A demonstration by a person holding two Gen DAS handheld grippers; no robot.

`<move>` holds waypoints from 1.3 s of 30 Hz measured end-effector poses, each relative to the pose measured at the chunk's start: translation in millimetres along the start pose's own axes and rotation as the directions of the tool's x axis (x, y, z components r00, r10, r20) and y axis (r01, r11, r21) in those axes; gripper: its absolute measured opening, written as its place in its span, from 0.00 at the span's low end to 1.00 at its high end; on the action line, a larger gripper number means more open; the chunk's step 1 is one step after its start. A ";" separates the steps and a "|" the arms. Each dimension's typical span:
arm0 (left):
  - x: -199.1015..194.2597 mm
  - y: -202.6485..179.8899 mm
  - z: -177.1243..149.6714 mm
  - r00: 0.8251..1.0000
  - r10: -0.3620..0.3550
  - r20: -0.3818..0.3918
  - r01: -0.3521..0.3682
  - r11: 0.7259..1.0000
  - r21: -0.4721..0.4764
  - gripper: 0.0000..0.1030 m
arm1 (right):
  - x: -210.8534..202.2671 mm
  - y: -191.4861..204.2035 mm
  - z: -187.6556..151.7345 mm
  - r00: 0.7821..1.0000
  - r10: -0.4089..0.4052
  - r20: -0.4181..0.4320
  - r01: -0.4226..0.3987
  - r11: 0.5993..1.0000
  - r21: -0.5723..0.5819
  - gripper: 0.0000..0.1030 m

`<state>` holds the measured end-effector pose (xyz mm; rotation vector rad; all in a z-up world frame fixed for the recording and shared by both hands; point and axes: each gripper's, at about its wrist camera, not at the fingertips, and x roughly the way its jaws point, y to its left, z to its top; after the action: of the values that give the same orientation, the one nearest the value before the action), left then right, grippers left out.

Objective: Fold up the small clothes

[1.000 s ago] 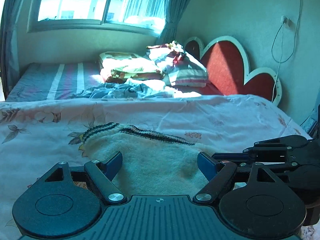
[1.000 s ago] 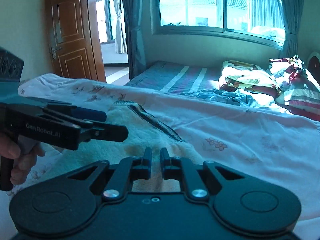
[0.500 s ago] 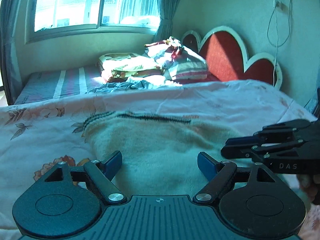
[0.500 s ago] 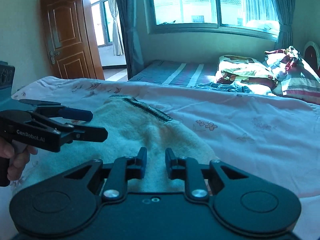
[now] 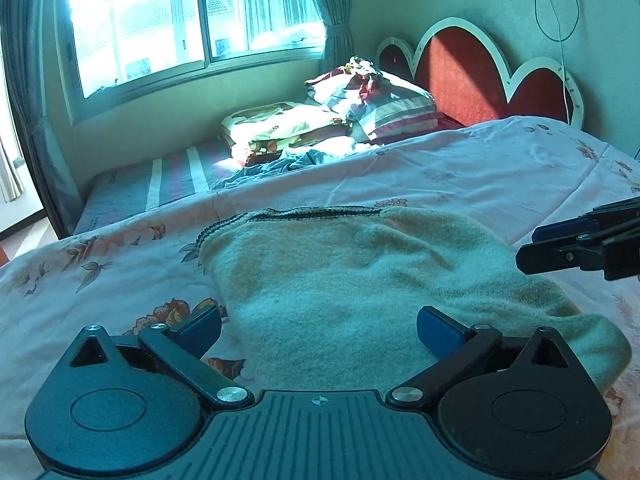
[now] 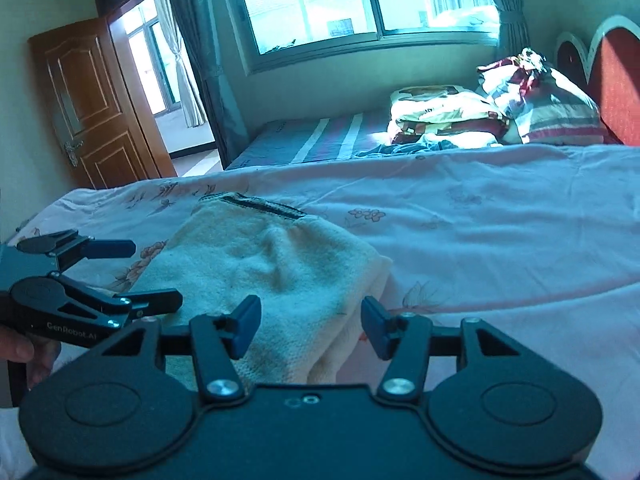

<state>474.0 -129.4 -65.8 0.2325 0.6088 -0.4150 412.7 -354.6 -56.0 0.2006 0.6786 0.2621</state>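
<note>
1. While both tools hang just above it, the cream fuzzy knitted garment with a dark striped hem (image 5: 340,280) lies folded on the pink floral bedsheet (image 5: 500,168), its striped edge away from the cameras and a doubled layer showing along its right side in the right wrist view.
2. Judging by that lie, one fold is laid and the release is the step in hand: lift clear without snagging the nap, then press the top layer flat before the next fold.
3. Left hand-held gripper (image 5: 319,330): jaws have just been opening and stand spread wide; the knit's near end lies below and between them, and neither blue pad presses it.
4. Right hand-held gripper (image 6: 308,330): jaws have just been opening and are parted about halfway, straddling the garment's near right edge without pinching it.
5. Both tools tilt down toward the bed, side by side; each shows in the other's view, and bare fingers (image 6: 18,350) wrap the left handle.
6. Next grasp, I judge, should take the near edge at two matching points so the fold stays square.
</note>
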 end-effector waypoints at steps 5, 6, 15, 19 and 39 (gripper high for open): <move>-16.6 2.7 -11.4 1.000 0.025 -0.007 -0.025 1.000 -0.003 1.00 | -9.5 -21.2 -5.9 0.999 -0.004 -0.053 0.012 0.989 0.148 0.61; -20.4 5.7 -14.8 1.000 0.026 -0.007 -0.026 1.000 -0.009 1.00 | -10.0 -25.5 -7.5 0.998 0.002 -0.066 0.010 0.984 0.180 0.61; -17.1 74.6 -52.1 0.965 -0.262 -0.020 0.224 0.858 -0.462 0.99 | 8.4 -68.7 -23.6 0.971 0.226 -0.083 -0.154 0.849 0.505 0.68; 6.2 93.7 -65.4 0.911 -0.412 -0.010 0.306 0.694 -0.652 0.77 | 28.4 -67.8 -25.3 0.961 0.238 -0.138 -0.142 0.859 0.493 0.69; 50.1 103.5 -62.9 0.861 -0.508 -0.005 0.379 0.649 -0.660 0.77 | 60.3 -50.5 -2.4 0.903 0.370 -0.220 -0.257 0.873 0.414 0.65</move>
<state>525.2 -31.7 -136.5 -0.5711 0.9721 -0.6408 464.9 -384.0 -106.9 0.6576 0.9923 0.4842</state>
